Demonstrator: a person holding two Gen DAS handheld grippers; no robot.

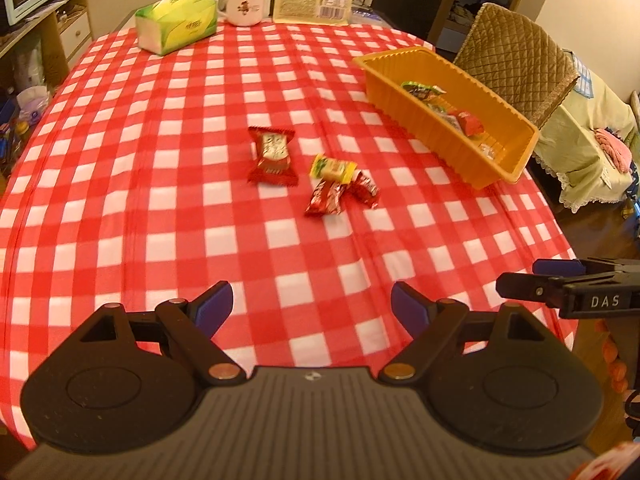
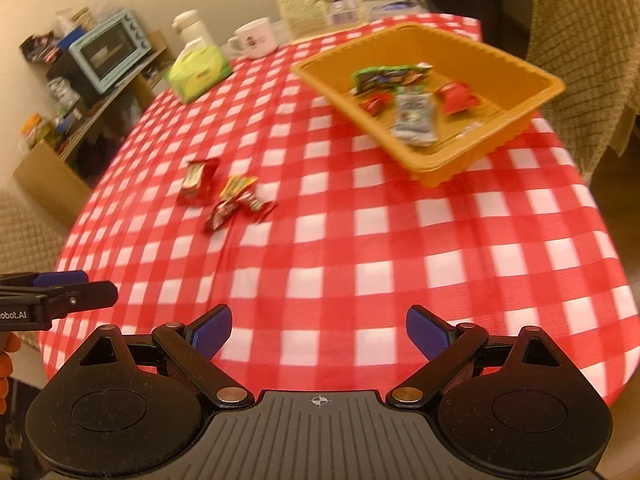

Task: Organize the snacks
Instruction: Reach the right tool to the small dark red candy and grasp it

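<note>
Snacks — our red foil packets [image 1: 276, 156] lie dead ahead of the left fingers [image 1: 312, 304]; both fingers pairs [image 2: 318, 330] gape apart, empty.

Left gripper [image 1: 311, 306] and right gripper [image 2: 319, 331] both gape wide, holding nothing.

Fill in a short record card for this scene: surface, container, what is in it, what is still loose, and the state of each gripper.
surface: table with red checked cloth
container: orange tray, on the cloth toward the right
in tray: several wrapped snacks, among them a green packet
loose on cloth: red packet; beside it, apart, a small pile of a yellow snack and red ones
left gripper: jaws open, holding nothing
right gripper: jaws open, holding nothing
behind: tissue box, mug
</note>
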